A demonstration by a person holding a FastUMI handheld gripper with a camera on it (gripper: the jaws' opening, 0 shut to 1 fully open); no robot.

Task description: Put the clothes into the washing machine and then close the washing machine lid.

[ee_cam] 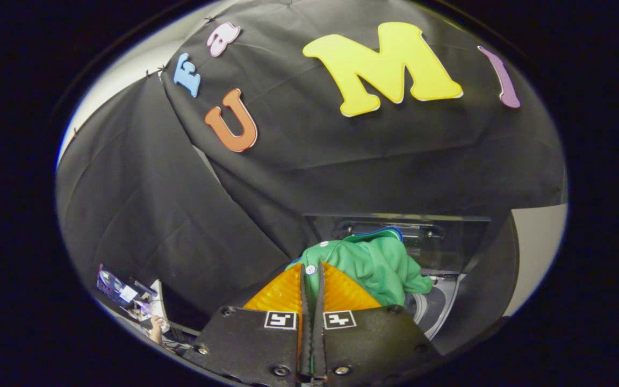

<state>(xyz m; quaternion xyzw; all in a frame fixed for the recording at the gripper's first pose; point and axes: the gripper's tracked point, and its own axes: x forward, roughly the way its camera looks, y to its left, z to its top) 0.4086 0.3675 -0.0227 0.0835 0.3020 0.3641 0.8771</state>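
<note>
Gripper: the gripper (312,274) has its orange fingers (282,293) pinched nearly together, a thin fold of green cloth caught between them, and that's a firm grasp.
Clothes: the green garment (374,263) is bunched up just ahead of the fingertips and to their right, a white button showing at the tips and a blue-edged collar on its far side.
Washing machine: the washing machine (438,301) sits beyond and right of the fingers, its round opening peeking out under the garment's right edge.
Lid: the dark lid (449,242) stands raised behind the garment, open.
Inside the drum: mostly hidden by the cloth, contents unclear.
Booth wall: black cloth (180,215) rises behind everything.
</note>
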